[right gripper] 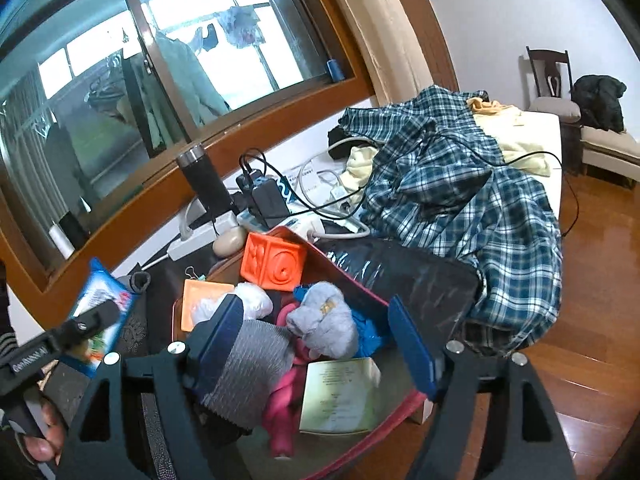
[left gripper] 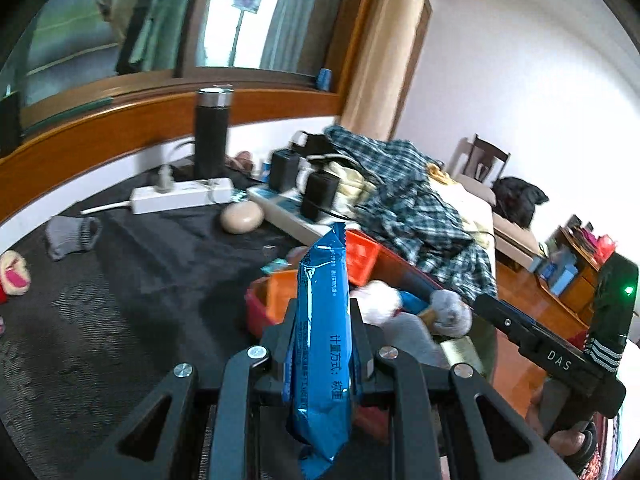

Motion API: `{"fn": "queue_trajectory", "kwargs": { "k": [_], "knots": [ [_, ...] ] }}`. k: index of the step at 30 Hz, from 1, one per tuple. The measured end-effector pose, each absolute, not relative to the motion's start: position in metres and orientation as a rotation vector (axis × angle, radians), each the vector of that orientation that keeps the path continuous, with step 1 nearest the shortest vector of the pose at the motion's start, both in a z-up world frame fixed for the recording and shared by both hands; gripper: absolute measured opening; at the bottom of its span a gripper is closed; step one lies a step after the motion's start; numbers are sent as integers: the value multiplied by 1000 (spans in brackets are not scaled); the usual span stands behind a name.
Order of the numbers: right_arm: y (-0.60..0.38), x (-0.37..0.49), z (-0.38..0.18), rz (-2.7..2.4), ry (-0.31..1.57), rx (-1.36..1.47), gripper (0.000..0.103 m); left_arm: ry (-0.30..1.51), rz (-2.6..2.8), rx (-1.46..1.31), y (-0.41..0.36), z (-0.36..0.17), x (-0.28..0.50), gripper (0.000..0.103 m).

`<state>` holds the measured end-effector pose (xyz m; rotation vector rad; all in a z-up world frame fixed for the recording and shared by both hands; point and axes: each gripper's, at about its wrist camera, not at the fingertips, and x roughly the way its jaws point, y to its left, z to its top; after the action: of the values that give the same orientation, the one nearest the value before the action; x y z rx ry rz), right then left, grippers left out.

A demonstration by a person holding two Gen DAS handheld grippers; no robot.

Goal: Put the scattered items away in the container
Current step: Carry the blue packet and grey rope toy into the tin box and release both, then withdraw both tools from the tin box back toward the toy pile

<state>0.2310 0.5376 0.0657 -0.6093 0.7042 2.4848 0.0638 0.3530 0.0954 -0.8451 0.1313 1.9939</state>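
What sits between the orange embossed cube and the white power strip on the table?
A smooth beige oval object lies between the orange cube and the power strip; the right wrist view shows it, just outside the red container's rim.

The left gripper (left gripper: 320, 344) has its jaws clamped on a blue foil snack packet (left gripper: 320, 332) standing upright. Just beyond sits a red container (left gripper: 256, 312) with an orange block (left gripper: 360, 258) and grey sock (left gripper: 450, 312) inside. Farther left on the dark table (left gripper: 140, 280) lie a grey sock (left gripper: 72, 236), a white power strip (left gripper: 180, 198), a beige oval pebble (left gripper: 242, 218) and a black flask (left gripper: 211, 136). The right gripper (left gripper: 560, 356) enters from the right.
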Motion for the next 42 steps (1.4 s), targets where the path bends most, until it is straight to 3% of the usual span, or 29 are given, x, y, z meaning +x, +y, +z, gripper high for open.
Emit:
{"fn": "queue_trajectory", "kwargs": {
  "k": [7, 15, 25, 27, 28, 42],
  "knots": [
    [548, 233, 65, 2474, 734, -601, 78, 162, 1899, -868, 394, 81, 78, 21],
    [544, 230, 64, 2483, 712, -605, 78, 79, 1800, -938, 426, 53, 66, 21],
    [539, 229, 64, 2493, 701, -602, 78, 63, 1815, -917, 410, 60, 60, 26],
    [536, 229, 65, 2499, 694, -601, 78, 31, 1837, -894, 401, 69, 57, 51],
    [535, 229, 66, 2503, 691, -599, 78, 11, 1858, -873, 395, 75, 55, 73],
    [493, 208, 66, 2632, 601, -692, 78, 59, 1999, -827, 356, 83, 46, 76]
  ]
}}
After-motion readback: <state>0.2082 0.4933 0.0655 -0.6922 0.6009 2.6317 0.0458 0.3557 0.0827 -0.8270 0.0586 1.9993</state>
